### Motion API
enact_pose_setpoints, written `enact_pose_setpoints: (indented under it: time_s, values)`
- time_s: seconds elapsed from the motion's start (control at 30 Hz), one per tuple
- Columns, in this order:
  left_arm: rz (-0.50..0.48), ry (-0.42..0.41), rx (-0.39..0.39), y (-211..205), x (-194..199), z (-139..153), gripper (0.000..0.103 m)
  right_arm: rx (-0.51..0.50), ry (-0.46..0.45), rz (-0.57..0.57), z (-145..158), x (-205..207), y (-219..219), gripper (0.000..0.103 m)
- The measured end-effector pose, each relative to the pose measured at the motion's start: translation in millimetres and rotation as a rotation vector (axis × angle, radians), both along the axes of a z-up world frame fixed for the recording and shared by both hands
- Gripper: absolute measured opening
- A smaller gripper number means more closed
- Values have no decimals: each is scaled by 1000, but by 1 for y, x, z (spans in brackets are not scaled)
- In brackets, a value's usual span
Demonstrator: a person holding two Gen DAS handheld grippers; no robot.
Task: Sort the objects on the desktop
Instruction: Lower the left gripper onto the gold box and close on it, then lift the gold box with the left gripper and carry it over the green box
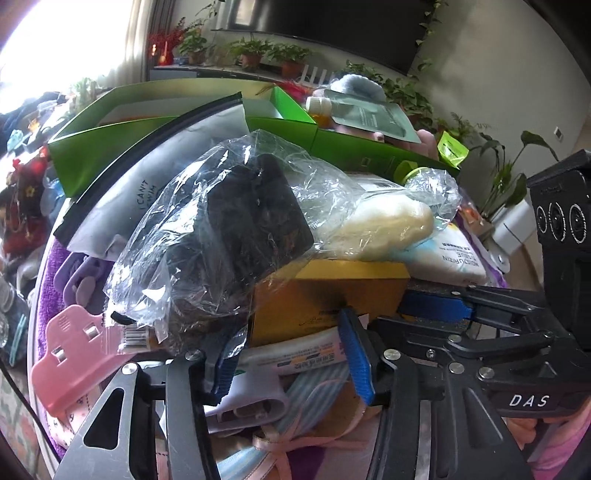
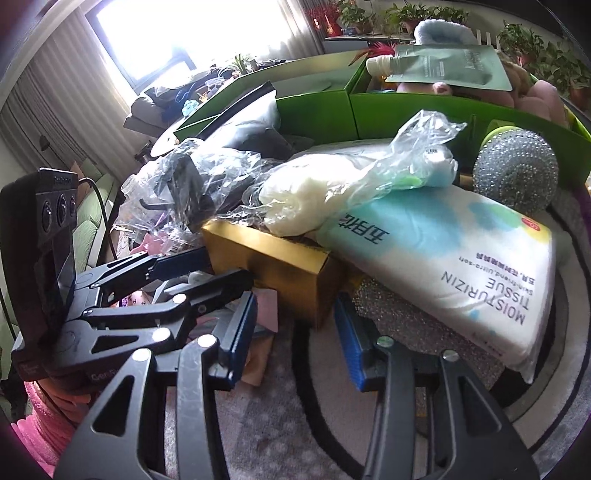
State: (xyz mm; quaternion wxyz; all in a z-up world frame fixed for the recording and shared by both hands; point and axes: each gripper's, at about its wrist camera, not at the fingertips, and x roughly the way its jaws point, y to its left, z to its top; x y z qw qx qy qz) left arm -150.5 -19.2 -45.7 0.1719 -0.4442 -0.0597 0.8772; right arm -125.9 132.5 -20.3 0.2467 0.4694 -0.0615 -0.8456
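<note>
Sorting looks barely begun: both tools, left [image 1: 288, 354] and right [image 2: 295, 332], hang spread and empty near the gold box [image 2: 280, 258], the pile heaped before the far green box [image 2: 317, 110].

Potted plants [image 1: 255, 51] line the shelf beside a curtained window [image 2: 155, 33].

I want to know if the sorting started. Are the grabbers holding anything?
No. The left gripper and the right gripper are both open, with nothing between their fingers. The gold box sits just ahead of them, not held.
</note>
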Motion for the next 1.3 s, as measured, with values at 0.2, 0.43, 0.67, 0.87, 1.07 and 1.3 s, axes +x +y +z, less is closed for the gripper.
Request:
enact_pose_setpoints:
  time_s: [0.2, 0.43, 0.67, 0.87, 1.07, 1.3]
  values:
    - [-5, -8, 23, -4, -2, -1, 52, -24, -2, 10, -3, -6, -1, 43]
    - [-5, 11, -36, 5, 2, 1, 52, -44, 2, -2, -5, -7, 3, 37]
    - [-3, 65, -75, 11, 14, 15, 52, -25, 44, 2, 9, 3, 4, 31]
    - [-26, 86, -85, 18, 29, 30, 52, -14, 59, 4, 23, 16, 7, 32]
    - [-44, 127, -83, 28, 46, 45, 52, -8, 80, 8, 35, 40, 17, 32]
    - [-41, 179, -85, 32, 51, 65, 52, -11, 128, 0, 51, 46, 21, 32]
